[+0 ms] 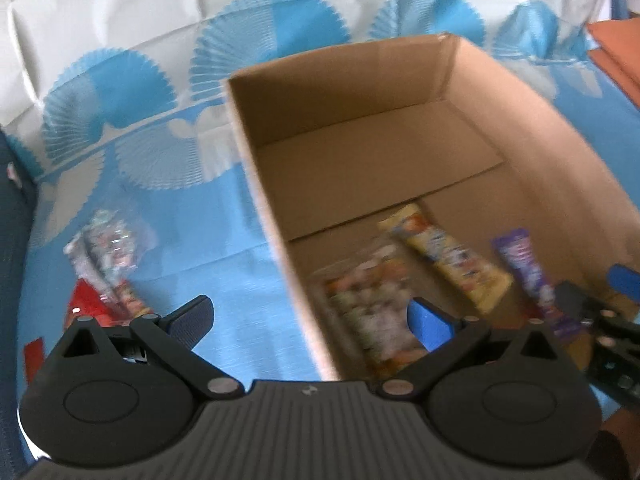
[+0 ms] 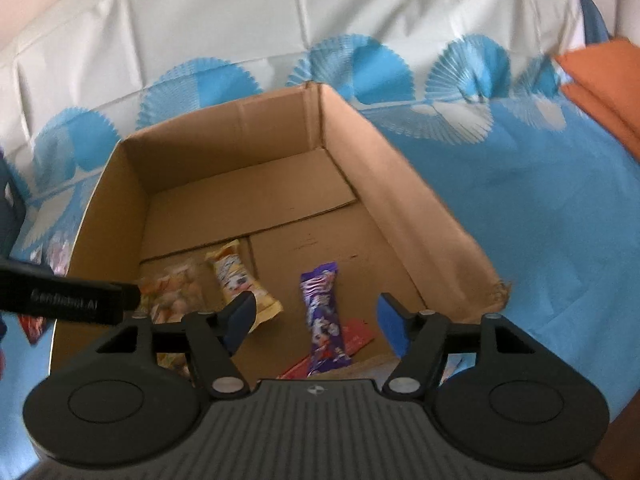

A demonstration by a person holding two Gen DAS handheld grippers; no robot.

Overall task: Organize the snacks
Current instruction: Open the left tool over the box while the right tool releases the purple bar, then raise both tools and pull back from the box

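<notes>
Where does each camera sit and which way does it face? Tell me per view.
Left wrist: on the left gripper, facing forward over the cardboard box left wall; own open fingers show.
Right wrist: on the right gripper, above the box's near end; own open fingers show.
Shared: box, purple bar, yellow bar.

A home table, judging by its blue fan-print tablecloth (image 2: 540, 220) and folded orange cloth (image 2: 604, 80).

Black ribbed hand-held gripper (image 2: 316, 320), blue finger pads (image 2: 390, 322), silver pivot screws.
</notes>
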